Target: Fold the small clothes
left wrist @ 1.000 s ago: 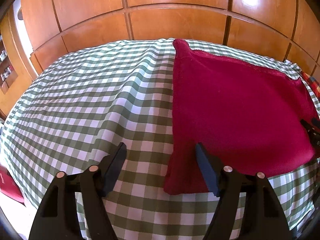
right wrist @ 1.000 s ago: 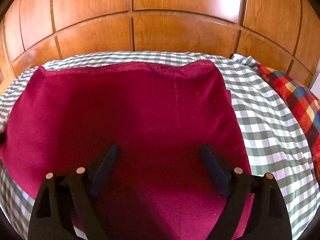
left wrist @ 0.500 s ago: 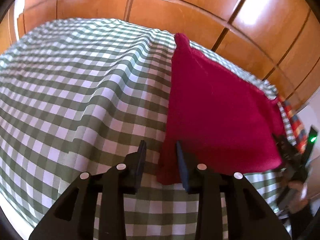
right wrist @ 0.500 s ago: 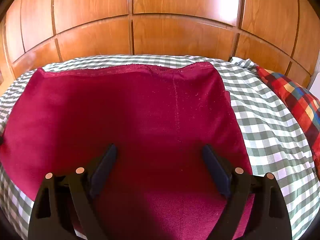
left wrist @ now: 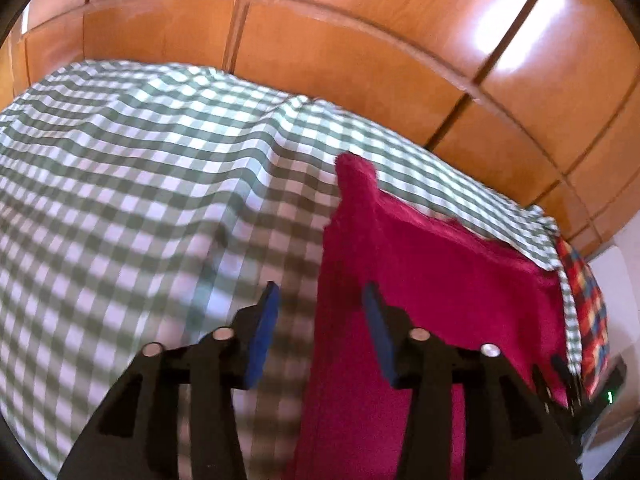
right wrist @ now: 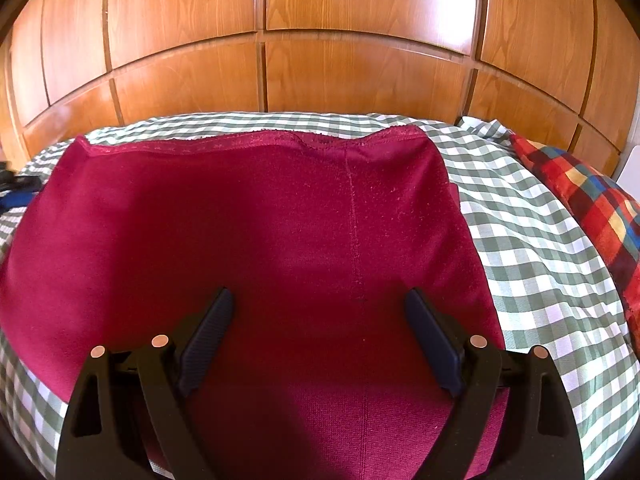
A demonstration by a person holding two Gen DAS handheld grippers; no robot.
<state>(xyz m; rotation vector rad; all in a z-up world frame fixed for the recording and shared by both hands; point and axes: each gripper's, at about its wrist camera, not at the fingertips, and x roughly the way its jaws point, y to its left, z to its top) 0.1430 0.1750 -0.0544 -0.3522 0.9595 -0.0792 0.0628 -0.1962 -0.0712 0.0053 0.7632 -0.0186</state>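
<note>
Two tongs, neither gripping: left tongs (left wrist: 318,312) stand partly apart astride the edge of the crimson knit garment (right wrist: 256,240), right tongs (right wrist: 318,316) wide apart above it — flat on the green-checked bed (right wrist: 532,264), folding seemingly hardly begun.

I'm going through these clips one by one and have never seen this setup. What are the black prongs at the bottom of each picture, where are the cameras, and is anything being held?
There is no robot here. A person holds one two-finger grasping tool in each hand, and a fisheye camera on each looks forward along its fingers. The black prongs with blue pads are those fingers.

The left wrist view shows the left tool, open, straddling the left edge of a dark red knitted garment. The right wrist view shows the right tool, open wide above the same garment. Nothing is gripped.

The garment lies flat on a green and white checked cloth, with a red plaid fabric at the right and wooden panelling behind.
</note>
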